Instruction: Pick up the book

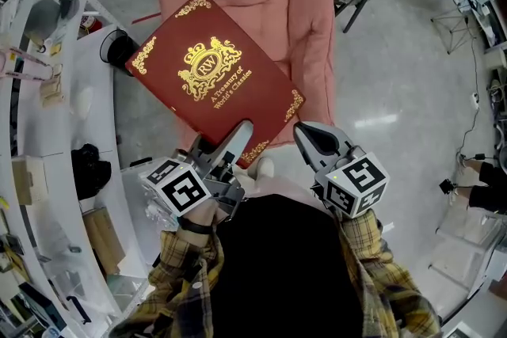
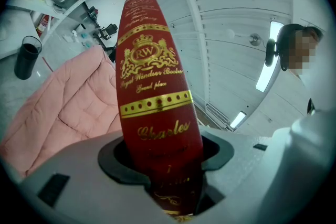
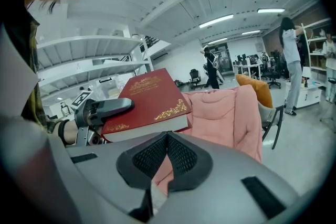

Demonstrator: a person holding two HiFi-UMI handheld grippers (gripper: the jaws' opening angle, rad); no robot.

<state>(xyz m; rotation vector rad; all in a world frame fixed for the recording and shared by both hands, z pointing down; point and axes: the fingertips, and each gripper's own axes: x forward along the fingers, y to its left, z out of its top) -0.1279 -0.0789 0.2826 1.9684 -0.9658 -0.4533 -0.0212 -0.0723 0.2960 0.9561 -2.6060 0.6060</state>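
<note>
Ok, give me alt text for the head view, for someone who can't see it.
The left gripper grips the near edge of a large red book with gold lettering, held up in front of a pink cushioned chair. The right gripper sits beside it, jaws shut and empty.

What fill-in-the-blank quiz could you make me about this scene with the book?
1. The left gripper is clamped on a ____ book with gold lettering.
2. The right gripper holds ____, and its jaws are together.
3. Behind the book is a padded chair coloured ____.
4. A ____ cup stands on the white table.

Missing words: red; nothing; pink; black.
</note>
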